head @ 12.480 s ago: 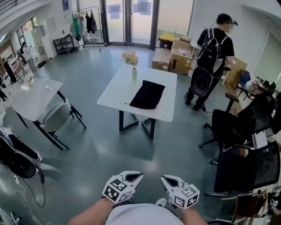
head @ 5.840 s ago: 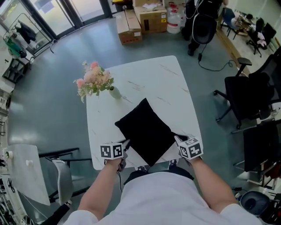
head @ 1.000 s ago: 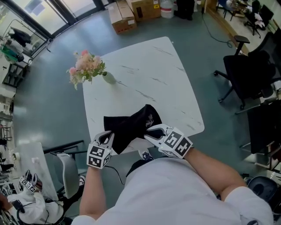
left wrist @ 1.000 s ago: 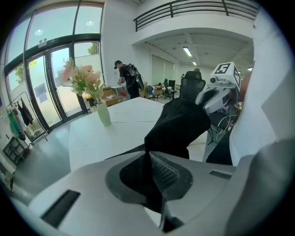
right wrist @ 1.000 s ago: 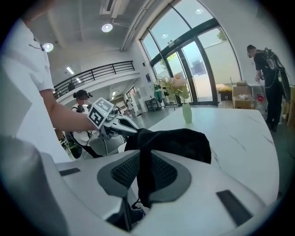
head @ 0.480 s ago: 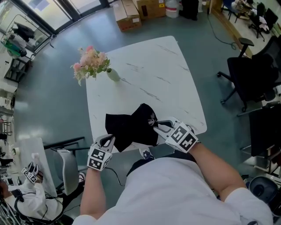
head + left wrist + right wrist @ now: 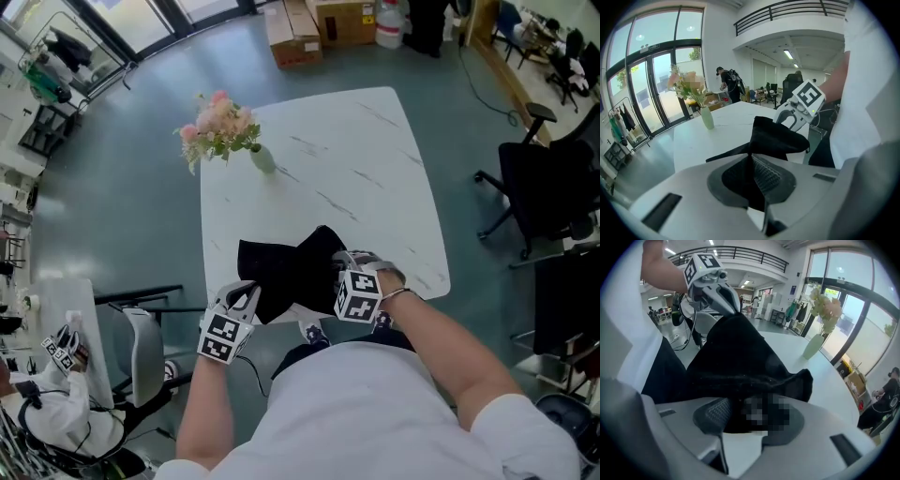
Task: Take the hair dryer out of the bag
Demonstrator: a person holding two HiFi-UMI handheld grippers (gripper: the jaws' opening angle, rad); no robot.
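Two tongs work a black bag at the six o'clock edge of the table (image 7: 366,159). Our left tongs (image 7: 249,291) are clenched on a fold of the bag (image 7: 286,270). The cloth is pinched flat between the pads and drawn up into a peak, at about seven o'clock of the bag in the head view. Our right tongs (image 7: 339,274) have just been opening. Their jaws stand apart, released, with dark cloth bunched between them at about three o'clock of the bag. Whether anything but cloth lies there we cannot tell. No hair dryer shows in any view. We judge it to be inside the bag, roughly at ten o'clock from the right tongs and one o'clock from the left. The bag's long axis runs from nine to three along the table edge. The right tongs sit nearer its raised bulk, so we judge they are the pair to reach in while the left keeps the cloth taut. At eleven o'clock of the bag, a vase of flowers (image 7: 223,136) stands well apart.
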